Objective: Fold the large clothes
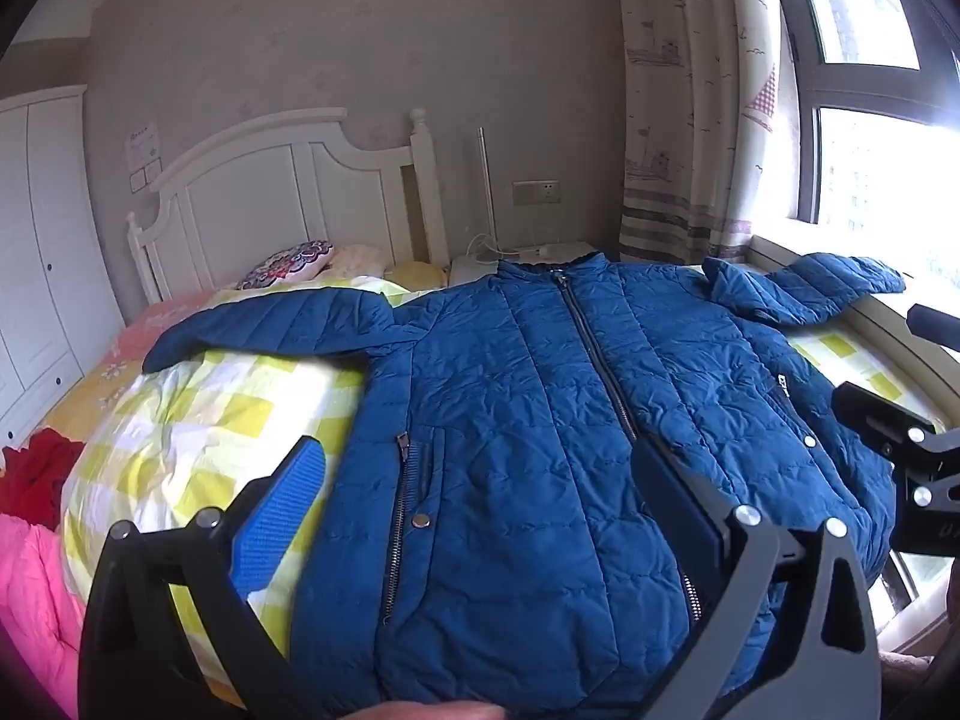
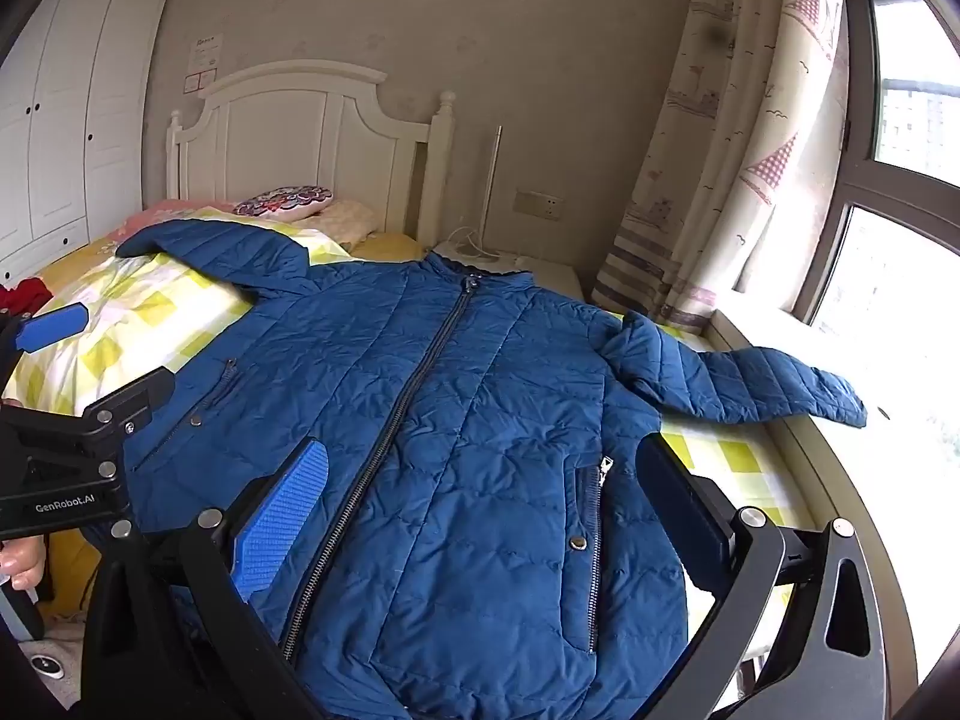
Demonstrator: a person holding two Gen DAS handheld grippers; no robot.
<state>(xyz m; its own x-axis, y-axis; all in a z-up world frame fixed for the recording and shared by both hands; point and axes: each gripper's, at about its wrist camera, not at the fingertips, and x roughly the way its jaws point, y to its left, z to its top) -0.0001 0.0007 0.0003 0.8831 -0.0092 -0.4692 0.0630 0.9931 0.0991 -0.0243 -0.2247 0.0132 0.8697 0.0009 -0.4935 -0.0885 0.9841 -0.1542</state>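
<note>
A blue quilted zip jacket (image 1: 540, 408) lies flat, front up, on the bed, collar toward the headboard, both sleeves spread out sideways. It also shows in the right wrist view (image 2: 456, 420). My left gripper (image 1: 480, 468) is open and empty, hovering over the jacket's lower left front near the hem. My right gripper (image 2: 486, 468) is open and empty over the jacket's lower right front. The left gripper also shows at the left edge of the right wrist view (image 2: 84, 354). The right gripper shows at the right edge of the left wrist view (image 1: 888, 420).
The bed has a yellow-checked quilt (image 1: 198, 420) and a white headboard (image 1: 282, 192) with pillows (image 1: 288, 264). A pink cloth (image 1: 30, 594) and a red garment (image 1: 36, 474) lie at the left. A nightstand (image 2: 540, 270), curtain (image 2: 720, 180) and window sill (image 2: 840, 450) stand on the right.
</note>
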